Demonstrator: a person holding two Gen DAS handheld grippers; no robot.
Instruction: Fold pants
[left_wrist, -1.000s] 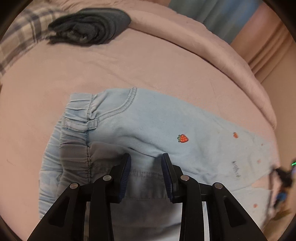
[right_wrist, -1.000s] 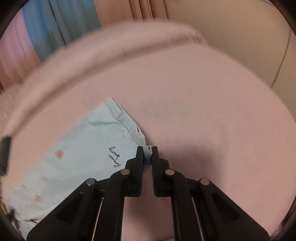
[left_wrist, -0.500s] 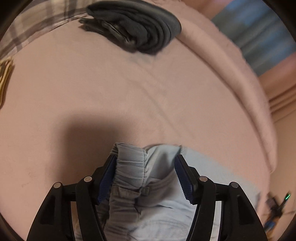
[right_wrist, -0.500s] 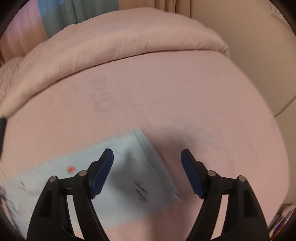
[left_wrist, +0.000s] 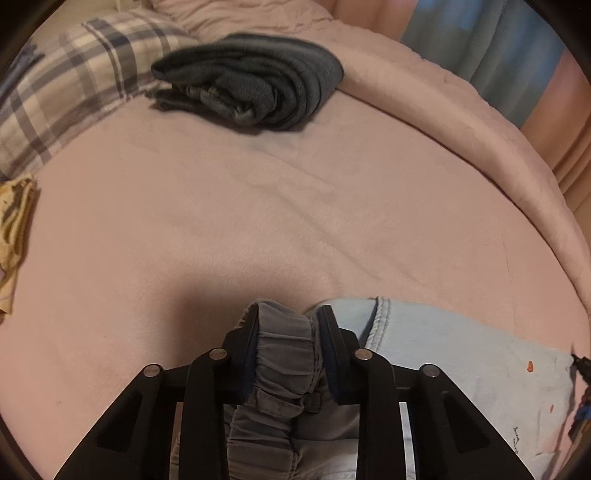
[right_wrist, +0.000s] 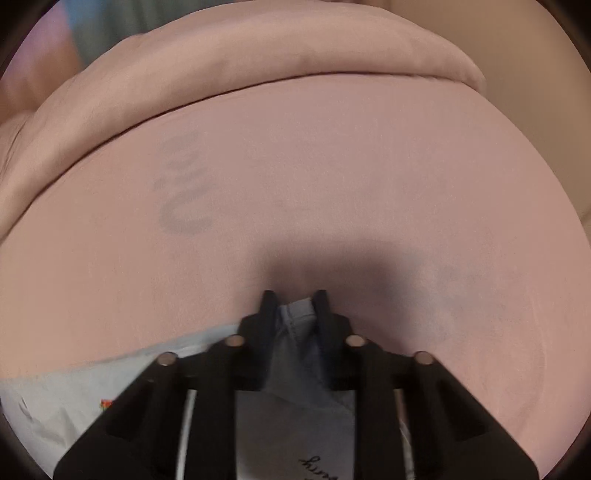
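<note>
Light blue denim pants (left_wrist: 443, 354) with small strawberry prints lie on the pink bed sheet (left_wrist: 258, 221), at the bottom of both views. My left gripper (left_wrist: 288, 317) is shut on the gathered elastic waistband (left_wrist: 282, 347) at the pants' left end. My right gripper (right_wrist: 294, 301) is shut on the hem of a pant leg (right_wrist: 295, 332) at the other end; the same pants spread left below it (right_wrist: 74, 391). The cloth under both grippers is partly hidden by the fingers.
A folded dark grey garment (left_wrist: 251, 88) lies at the back of the bed beside a plaid pillow (left_wrist: 66, 96). A yellow patterned cloth (left_wrist: 14, 229) sits at the left edge. A rolled pink duvet (right_wrist: 258, 74) runs along the far side, with curtains behind.
Both grippers were wide open half a second ago over the pants' ends. Now both have closed, left on the waistband, right on the leg hem.
</note>
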